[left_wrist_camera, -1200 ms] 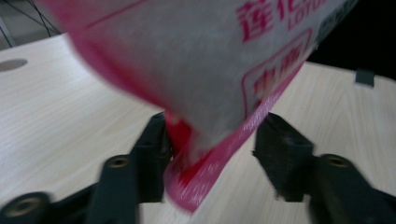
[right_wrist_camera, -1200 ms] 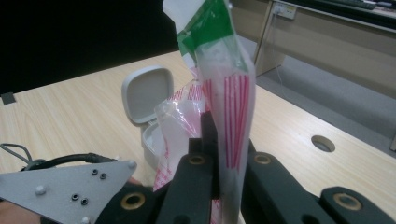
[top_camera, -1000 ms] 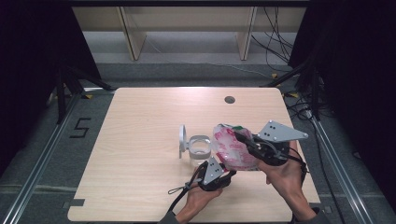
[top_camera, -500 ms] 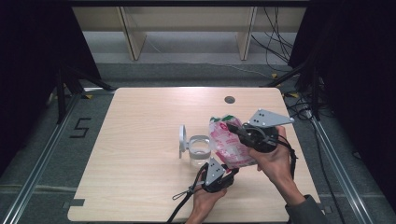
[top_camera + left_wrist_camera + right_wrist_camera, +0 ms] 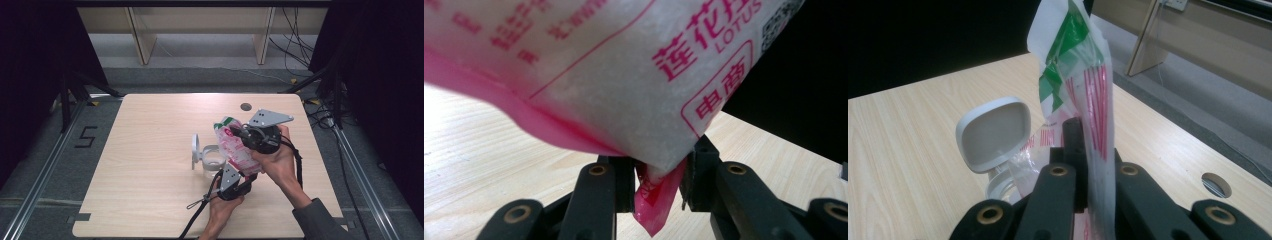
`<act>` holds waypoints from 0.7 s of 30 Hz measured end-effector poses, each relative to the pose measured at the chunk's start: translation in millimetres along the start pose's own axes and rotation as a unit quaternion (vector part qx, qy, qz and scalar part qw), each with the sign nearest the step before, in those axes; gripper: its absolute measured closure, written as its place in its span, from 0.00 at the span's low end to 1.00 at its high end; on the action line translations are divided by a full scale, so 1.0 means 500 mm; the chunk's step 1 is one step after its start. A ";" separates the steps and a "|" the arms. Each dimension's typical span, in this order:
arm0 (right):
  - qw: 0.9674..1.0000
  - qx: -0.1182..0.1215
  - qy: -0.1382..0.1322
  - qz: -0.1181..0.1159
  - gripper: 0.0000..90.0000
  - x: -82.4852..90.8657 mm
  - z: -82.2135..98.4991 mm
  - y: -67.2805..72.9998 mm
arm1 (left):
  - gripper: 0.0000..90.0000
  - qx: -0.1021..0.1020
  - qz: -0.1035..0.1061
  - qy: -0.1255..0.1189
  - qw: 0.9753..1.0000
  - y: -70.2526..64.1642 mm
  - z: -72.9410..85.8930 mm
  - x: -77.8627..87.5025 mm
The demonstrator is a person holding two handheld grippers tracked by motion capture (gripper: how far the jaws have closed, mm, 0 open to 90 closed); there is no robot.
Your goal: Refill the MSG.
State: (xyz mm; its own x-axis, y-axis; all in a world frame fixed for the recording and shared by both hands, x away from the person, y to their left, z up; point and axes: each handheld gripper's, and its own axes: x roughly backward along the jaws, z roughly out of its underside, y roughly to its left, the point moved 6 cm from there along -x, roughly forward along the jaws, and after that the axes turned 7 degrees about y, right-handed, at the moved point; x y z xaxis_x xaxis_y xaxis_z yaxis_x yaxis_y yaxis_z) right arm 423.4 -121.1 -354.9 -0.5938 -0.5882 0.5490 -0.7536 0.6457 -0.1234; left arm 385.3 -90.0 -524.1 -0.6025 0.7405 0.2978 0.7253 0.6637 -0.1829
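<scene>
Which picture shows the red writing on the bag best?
The left gripper view: the bag is close up there, with its red letters readable. The high view shows the whole bag, small. The right gripper view shows its green-and-red top.

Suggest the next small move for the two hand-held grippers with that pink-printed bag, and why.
Probably tilt the pink-and-white printed plastic bag further toward the clear jar with the flipped-open white lid. The right hand-held gripper pinches the bag's top, the left hand-held gripper clamps its bottom corner, and the bag hangs beside the jar's mouth.
</scene>
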 end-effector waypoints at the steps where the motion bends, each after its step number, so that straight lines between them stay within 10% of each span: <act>1: 1.000 0.001 0.002 -0.002 1.00 -0.005 -0.001 0.000 | 0.79 -0.003 -0.005 0.001 1.000 0.000 -0.001 -0.001; 21: 0.999 0.017 0.033 -0.002 1.00 -0.049 -0.015 0.010 | 0.80 0.004 -0.001 -0.011 1.000 0.000 -0.011 -0.016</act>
State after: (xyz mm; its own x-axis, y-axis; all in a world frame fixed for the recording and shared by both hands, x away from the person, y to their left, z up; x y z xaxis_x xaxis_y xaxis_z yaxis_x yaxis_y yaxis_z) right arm 436.2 -100.0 -362.6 -0.5711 -0.5573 0.6028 -0.7662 0.6255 -0.1476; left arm 391.8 -96.7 -521.4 -0.6108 0.7416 0.2775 0.7215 0.6656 -0.1906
